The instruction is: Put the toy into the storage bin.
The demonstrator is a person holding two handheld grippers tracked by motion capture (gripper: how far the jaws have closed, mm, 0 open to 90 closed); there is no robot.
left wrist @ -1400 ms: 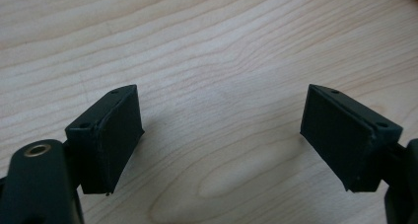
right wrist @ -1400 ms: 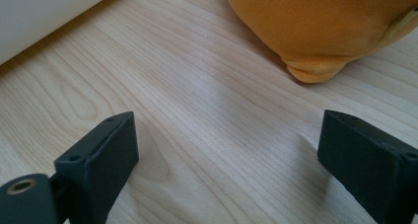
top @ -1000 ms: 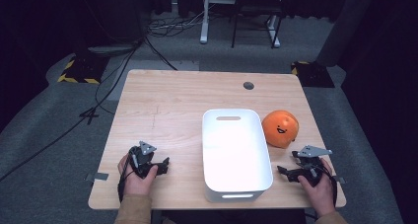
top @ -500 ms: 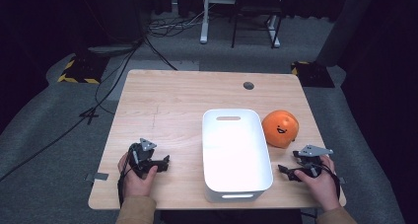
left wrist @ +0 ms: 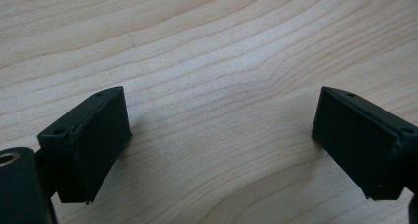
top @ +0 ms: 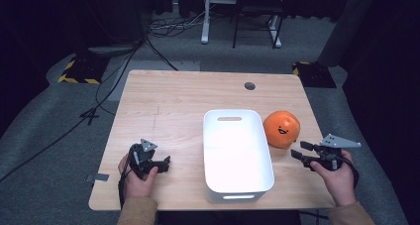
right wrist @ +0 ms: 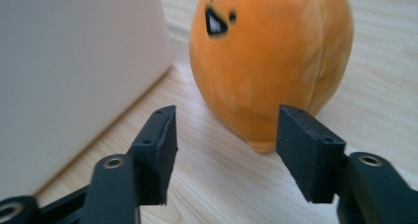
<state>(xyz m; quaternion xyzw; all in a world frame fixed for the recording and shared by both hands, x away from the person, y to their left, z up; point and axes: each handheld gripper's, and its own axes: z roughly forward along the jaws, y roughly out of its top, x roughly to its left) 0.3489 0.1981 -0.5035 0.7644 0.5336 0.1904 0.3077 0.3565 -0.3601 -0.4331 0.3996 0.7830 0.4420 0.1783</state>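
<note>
Right gripper view: orange toy (right wrist: pixel 270 61) sits on table (right wrist: pixel 384 86), touching or just beside white bin (right wrist: pixel 74 76). Right gripper (right wrist: pixel 224 150) aims at toy base, jaws part open, just been closing, nothing between, likely approach for grasp. Left gripper (left wrist: pixel 222 145) rests over bare wood, jaws wide, holds nothing, likely waiting.

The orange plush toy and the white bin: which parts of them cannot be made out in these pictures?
- Orange plush toy: its top is cut off by the upper edge of the right gripper view; in the high view the face is too small to read.
- White bin: in the right gripper view it is one blurred wall, cut off at the left and top edges.
- Bin's outer right wall: hidden by its own rim in the high view.
</note>
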